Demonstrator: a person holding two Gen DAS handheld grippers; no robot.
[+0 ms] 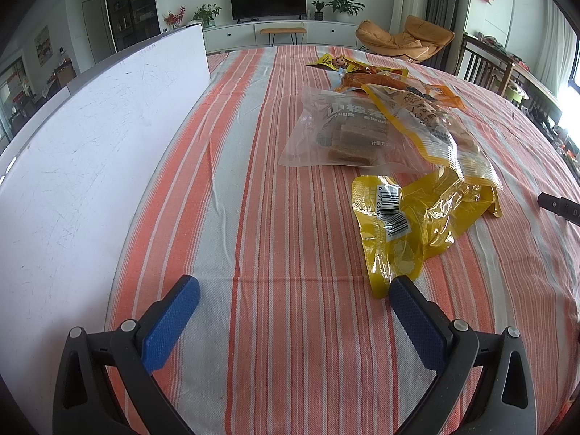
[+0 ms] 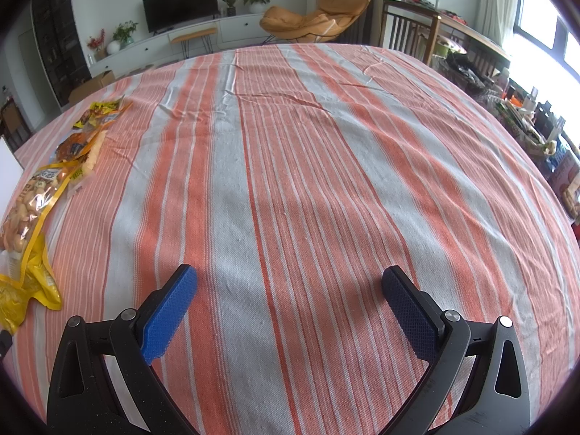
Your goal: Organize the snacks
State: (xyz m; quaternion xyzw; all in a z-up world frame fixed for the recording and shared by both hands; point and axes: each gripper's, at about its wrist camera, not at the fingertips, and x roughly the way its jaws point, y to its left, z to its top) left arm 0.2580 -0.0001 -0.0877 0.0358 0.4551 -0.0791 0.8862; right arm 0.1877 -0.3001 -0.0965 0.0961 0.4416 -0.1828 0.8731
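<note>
Both my left gripper (image 1: 295,291) and right gripper (image 2: 289,282) hang spread and empty over the striped cloth (image 2: 308,181), the snack bags (image 1: 395,134) heaped centre-right of the left view, probably awaiting sorting beside the white box (image 1: 90,145).

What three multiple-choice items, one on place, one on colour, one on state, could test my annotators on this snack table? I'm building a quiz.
1. Where does the white board stand relative to the snack packets?
A. left of them B. right of them C. under them
2. What colour is the crumpled packet nearest the left gripper?
A. green B. yellow C. purple
3. How does the right gripper stand?
A. shut on a packet B. shut, empty C. open, empty

Answers: 1 A, board at the left edge; 2 B, yellow foil with barcode; 3 C, fingers spread over bare tablecloth.
</note>
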